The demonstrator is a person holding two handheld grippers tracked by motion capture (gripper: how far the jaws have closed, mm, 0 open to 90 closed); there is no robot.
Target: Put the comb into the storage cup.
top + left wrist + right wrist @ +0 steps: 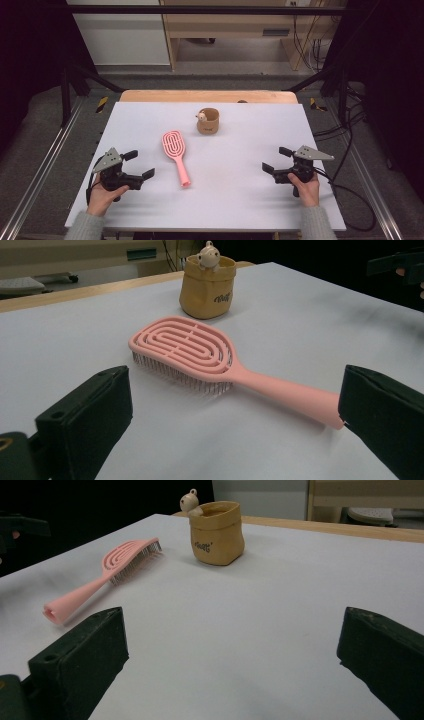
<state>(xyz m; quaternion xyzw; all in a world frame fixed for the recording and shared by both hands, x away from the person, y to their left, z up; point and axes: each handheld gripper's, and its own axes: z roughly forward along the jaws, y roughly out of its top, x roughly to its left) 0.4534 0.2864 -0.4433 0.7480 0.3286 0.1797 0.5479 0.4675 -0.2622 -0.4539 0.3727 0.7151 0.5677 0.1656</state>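
Left tool (138, 164) and right tool (274, 159) gape empty near the counter's (240, 200) front corners, pink plastic hairbrush (176, 155) untouched mid-counter, nothing begun.

Two black jaws stand wide apart over the white tabletop (280, 630). A pink hairbrush (107, 575) lies toward its left edge, a tan pouch (217, 532) near the far edge.
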